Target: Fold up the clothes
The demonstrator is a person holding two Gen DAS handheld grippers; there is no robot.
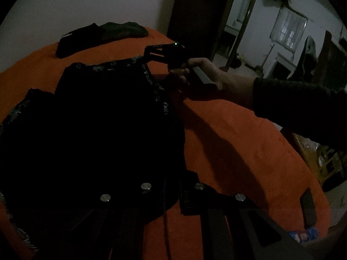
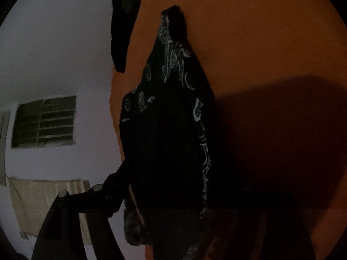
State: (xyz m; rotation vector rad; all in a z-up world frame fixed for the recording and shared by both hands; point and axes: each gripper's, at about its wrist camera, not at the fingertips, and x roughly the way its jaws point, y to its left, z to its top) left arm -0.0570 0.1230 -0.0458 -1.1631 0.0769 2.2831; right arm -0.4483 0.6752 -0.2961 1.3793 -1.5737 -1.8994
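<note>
The black printed garment (image 1: 97, 119) lies spread on the orange cover (image 1: 238, 140), with the left gripper (image 1: 164, 195) at its near edge, fingers together and seemingly pinching cloth, though the dark hides the pinch. The right gripper (image 1: 160, 53), fingers wide apart and holding nothing, sits just beside the garment's far printed corner. To fold cleanly, it probably should straddle that corner's hem fully before closing, while the left keeps its edge taut, so the layers lift together and do not bunch.
</note>
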